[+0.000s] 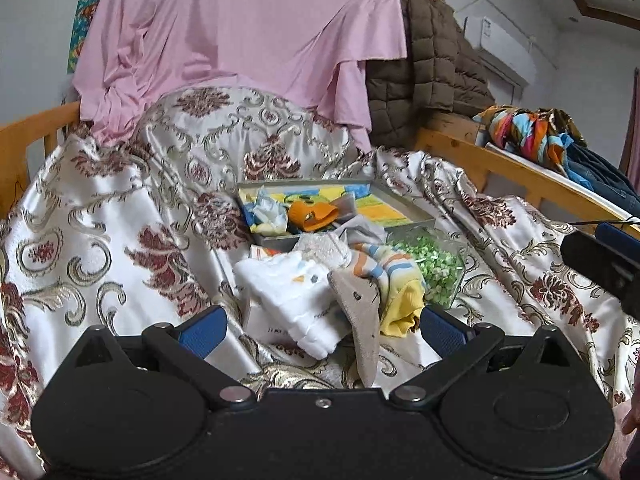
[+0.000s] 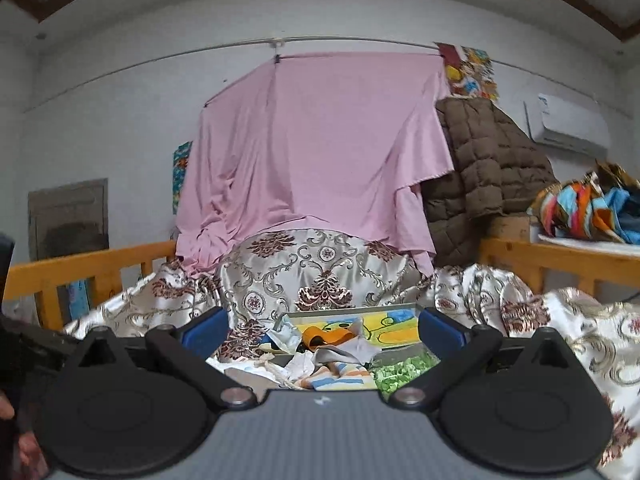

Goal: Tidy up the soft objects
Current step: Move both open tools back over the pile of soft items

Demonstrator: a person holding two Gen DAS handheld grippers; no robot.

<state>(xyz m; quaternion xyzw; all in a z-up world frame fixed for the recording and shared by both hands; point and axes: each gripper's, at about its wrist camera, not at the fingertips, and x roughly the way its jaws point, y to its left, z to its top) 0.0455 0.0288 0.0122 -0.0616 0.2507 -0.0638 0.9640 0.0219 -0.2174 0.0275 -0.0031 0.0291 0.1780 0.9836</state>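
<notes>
**Open bedspread to our sides, clutter dead ahead**

Between our left claw's (image 1: 322, 330) spread fingers we face a sock heap (image 1: 344, 284) with a tray (image 1: 404, 204) behind it. Bare bedspread (image 1: 100, 216) lies to its left. Wooden rails (image 1: 500, 164) fence both sides; the pink sheet (image 1: 248, 28) walls off the far end.

— What carries it all?

— A bed with a floral satin bedspread (image 1: 100, 216) inside a wooden rail (image 1: 500, 164).

— What lies on it, ahead of my left tool?

— A grey tray (image 1: 404, 204) farthest off, a clear box of green bits (image 1: 436, 264) nearer right, and a heap of small socks (image 1: 320, 288) just before my fingers.
</notes>
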